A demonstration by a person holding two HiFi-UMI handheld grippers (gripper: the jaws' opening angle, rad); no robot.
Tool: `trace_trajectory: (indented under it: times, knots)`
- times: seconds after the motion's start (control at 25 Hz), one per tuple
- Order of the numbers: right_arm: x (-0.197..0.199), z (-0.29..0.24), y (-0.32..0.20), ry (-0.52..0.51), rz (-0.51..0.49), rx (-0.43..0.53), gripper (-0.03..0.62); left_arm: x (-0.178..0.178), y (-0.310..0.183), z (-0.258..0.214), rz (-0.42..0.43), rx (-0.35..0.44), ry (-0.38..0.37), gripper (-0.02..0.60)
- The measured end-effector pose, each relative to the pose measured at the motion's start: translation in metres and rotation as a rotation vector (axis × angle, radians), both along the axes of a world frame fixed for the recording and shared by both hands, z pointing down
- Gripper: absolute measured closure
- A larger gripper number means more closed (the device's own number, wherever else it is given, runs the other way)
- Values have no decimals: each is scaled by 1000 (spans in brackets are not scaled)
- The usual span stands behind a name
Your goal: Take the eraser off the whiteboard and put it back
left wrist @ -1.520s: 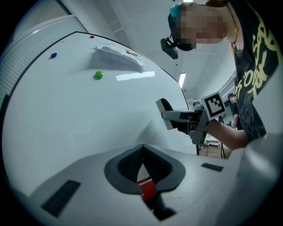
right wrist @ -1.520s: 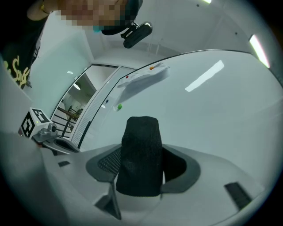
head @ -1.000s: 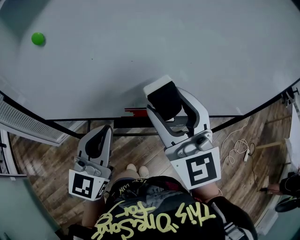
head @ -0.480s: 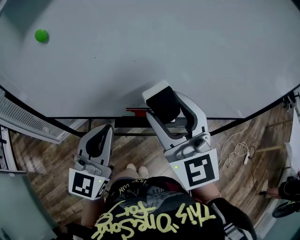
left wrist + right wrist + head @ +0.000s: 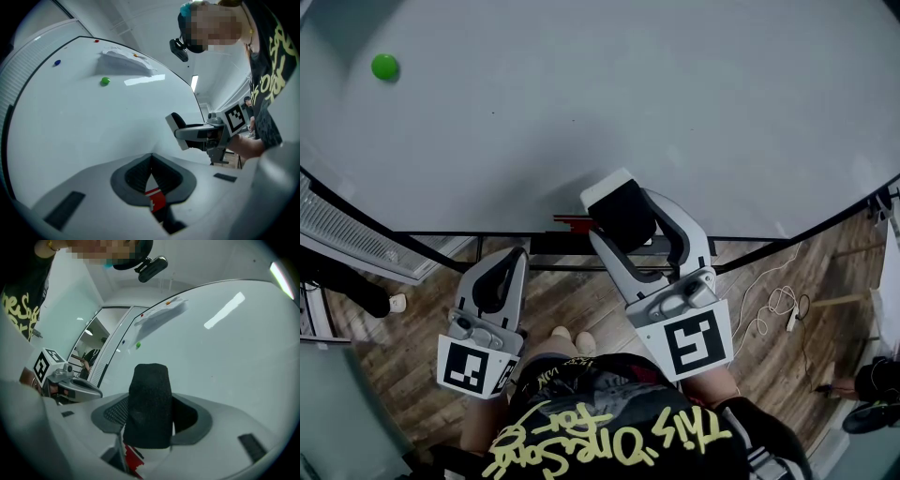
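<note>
Whiteboard ahead, eraser held off it in the right-hand clamp.
Filling the upper frame of the head view, the large white glossy whiteboard [image 5: 628,94] stands over a wood-plank floor [image 5: 581,300]. At centre, the grey right gripper [image 5: 633,230] has its jaws closed on the white-backed, black-felt block eraser [image 5: 622,202], the pale end turned toward the board's lower edge. That suits either lifting it clear or pressing it back on, and whether it touches the board cannot be told. At lower left, the grey left gripper [image 5: 497,281] hangs low with its jaws shut on nothing, likely kept out of the way. A small round green magnet [image 5: 384,66] sits on the board at upper left.
</note>
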State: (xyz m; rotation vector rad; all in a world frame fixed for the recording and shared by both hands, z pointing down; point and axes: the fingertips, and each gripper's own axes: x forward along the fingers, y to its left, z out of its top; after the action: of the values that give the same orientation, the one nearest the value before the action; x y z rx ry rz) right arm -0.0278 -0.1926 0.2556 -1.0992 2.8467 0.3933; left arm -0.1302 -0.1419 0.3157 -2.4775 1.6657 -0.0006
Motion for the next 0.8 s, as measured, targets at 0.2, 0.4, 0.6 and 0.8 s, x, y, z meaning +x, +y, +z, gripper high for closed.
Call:
trace_trajectory:
  times: [0.2,0.4,0.6,0.8]
  knots:
    - [-6,5,3,9,-15,-6,335,-3,0,0,2,5,3,574]
    - [-3,9,1,13,-23,-12,335,3,-4,-1,5,3,-1,574]
    - [-7,11,2,12,-29,-16,335,1,-4,-1,6,6,1,574]
    - [-9,13,3,10,-39,-20,335,1,-3,-1,3,3,-1,574]
